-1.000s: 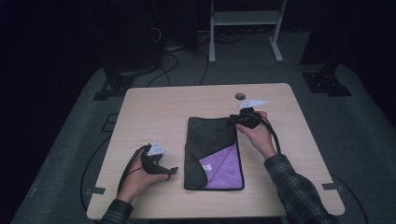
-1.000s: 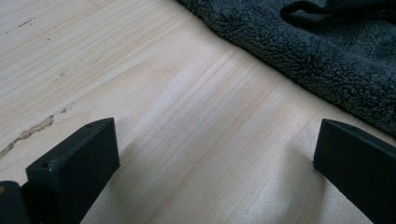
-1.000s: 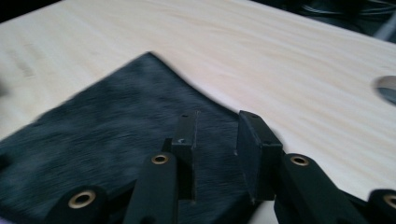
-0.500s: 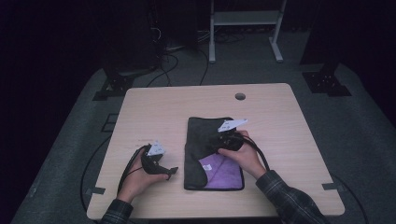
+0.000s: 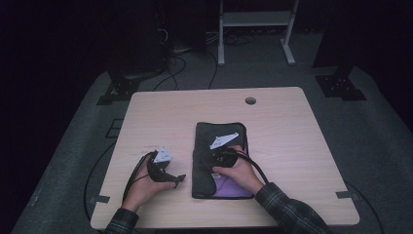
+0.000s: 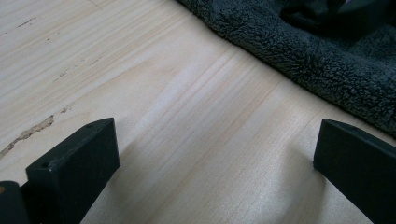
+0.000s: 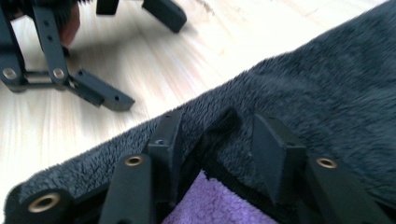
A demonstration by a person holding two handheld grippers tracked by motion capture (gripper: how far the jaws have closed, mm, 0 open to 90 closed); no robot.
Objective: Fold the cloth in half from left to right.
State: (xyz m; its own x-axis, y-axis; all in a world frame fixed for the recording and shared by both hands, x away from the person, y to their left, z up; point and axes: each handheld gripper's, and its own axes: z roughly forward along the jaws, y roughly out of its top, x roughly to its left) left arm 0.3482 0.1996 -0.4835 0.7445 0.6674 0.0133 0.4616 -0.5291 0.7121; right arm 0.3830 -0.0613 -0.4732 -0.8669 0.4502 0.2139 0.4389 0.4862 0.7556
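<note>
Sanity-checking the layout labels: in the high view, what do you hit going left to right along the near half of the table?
Left tool → dark grey towel with its purple side showing at the near end, the right tool over it → bare table out to the right edge.

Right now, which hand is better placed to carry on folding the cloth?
Probably the right. The right gripper sits over the dark cloth, its jaws just opening around a raised fold. The left gripper rests open on bare table beside it.
</note>
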